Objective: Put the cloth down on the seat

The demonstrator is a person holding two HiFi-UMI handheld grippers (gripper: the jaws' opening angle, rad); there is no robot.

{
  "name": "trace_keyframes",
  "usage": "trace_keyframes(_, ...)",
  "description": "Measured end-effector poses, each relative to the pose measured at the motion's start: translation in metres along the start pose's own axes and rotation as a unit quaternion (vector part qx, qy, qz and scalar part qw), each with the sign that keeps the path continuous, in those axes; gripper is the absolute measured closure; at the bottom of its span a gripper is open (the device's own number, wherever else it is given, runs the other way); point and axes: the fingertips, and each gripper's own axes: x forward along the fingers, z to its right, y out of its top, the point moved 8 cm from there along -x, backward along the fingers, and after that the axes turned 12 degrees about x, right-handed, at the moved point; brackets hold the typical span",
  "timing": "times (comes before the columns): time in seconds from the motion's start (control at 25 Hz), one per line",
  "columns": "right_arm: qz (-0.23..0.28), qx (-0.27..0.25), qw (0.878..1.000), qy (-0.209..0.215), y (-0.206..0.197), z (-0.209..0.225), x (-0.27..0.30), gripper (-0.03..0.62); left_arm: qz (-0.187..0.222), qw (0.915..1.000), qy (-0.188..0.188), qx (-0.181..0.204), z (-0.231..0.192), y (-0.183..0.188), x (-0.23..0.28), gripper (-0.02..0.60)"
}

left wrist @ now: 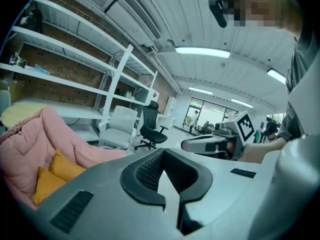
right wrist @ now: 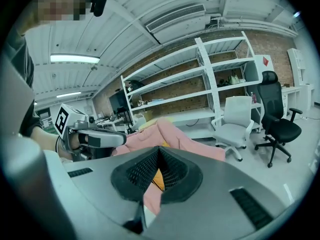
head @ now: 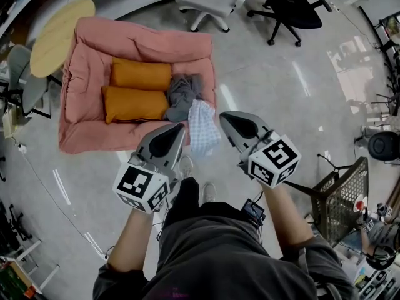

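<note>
Pink and thickly padded, the seat (head: 94,139) lies on the floor ahead of you in the head view. Two orange cushions (head: 134,104) rest inside it. The checked cloth (head: 203,127) is draped over its front right edge, touching a crumpled grey cloth (head: 182,95). Neither gripper view shows either cloth. The left gripper view catches only the seat's puffy wall and the cushions at far left. The right gripper view shows a sliver of pink and orange below its jaw tips. Those two views show what the head view misses: white shelving (right wrist: 200,84) against a brick wall, with a white office chair (right wrist: 235,119) and a black office chair (right wrist: 277,119) beside it.

You hold both forearms forward, side by side. The left gripper (head: 180,129) and right gripper (head: 224,117) point at the seat's front edge, tilted slightly down. Both have their jaws pressed together, with nothing between them.
</note>
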Motion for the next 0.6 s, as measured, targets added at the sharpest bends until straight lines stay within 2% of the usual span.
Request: trace_keyframes(0.6,-0.001,0.007,1.0,-0.006,-0.0053,-0.0012,-0.0002,0.579,0.002,1.0,-0.005,0.0,0.0025,-0.0015,-0.0015,0.571)
